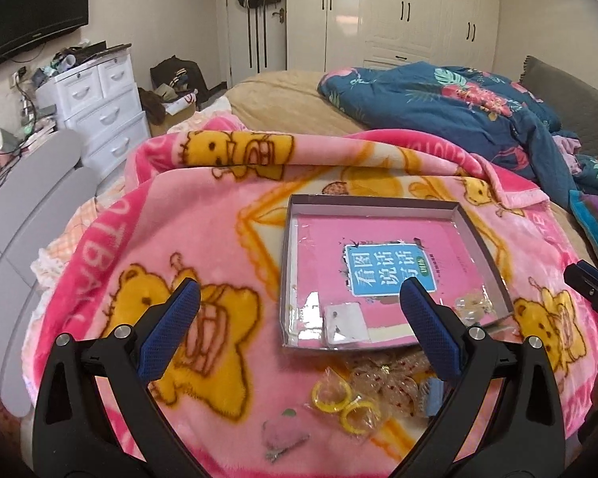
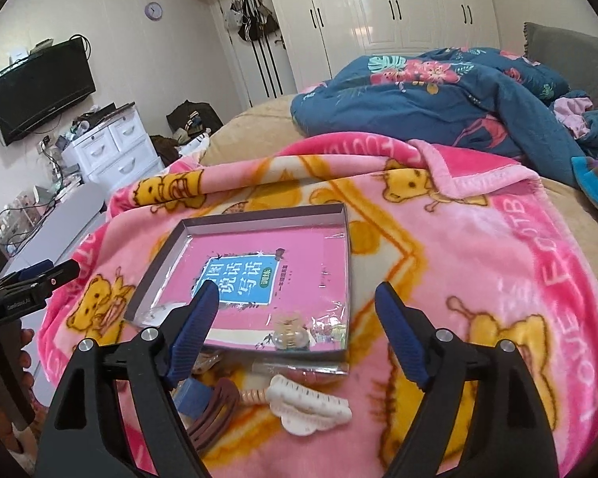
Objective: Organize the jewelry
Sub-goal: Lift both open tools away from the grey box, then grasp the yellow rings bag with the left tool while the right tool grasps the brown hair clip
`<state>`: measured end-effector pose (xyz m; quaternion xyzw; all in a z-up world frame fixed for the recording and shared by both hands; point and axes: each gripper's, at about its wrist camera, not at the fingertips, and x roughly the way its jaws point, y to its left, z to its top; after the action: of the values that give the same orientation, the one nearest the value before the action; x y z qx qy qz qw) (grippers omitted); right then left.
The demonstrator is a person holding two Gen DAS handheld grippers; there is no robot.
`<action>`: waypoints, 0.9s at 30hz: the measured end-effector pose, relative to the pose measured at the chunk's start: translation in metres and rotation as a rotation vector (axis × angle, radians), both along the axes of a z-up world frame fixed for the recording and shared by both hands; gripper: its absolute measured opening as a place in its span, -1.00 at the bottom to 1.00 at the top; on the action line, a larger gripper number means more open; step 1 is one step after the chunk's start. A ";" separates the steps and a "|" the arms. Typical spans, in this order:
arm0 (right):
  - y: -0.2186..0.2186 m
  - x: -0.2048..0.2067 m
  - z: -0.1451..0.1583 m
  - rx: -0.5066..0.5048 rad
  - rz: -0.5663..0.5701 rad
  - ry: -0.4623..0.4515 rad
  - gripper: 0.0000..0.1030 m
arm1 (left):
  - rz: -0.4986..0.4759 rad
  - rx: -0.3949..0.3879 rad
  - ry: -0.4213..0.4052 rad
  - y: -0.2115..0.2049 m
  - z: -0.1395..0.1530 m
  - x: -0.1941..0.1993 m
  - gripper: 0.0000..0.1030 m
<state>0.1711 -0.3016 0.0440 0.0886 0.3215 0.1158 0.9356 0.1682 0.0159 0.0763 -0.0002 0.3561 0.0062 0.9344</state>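
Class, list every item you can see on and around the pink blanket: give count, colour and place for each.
box lid: one, grey-walled, pink-lined, mid-blanket
yellow rings: two, bagged, before the box
pink hair clip: one, nearest edge
white claw clip: one, before the box
brown claw clip: one, left of the white
blue quilt: one, floral, behind
white drawers: one unit, left
left tool: open, empty
right tool: open, empty

both views near, toward shared tray (image 1: 378,203)
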 end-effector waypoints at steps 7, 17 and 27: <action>-0.004 -0.022 0.006 -0.014 0.002 -0.009 0.55 | -0.013 -0.001 -0.017 -0.002 0.008 -0.021 0.82; -0.006 -0.050 0.006 0.000 0.026 -0.006 0.58 | -0.028 -0.002 -0.024 -0.003 0.012 -0.047 0.82; 0.008 -0.070 -0.004 -0.006 0.083 0.028 0.59 | -0.036 0.009 0.007 -0.005 -0.002 -0.065 0.82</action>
<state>0.1015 -0.2931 0.0396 0.0740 0.3383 0.1525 0.9257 0.1035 0.0114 0.0743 0.0106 0.3591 -0.0091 0.9332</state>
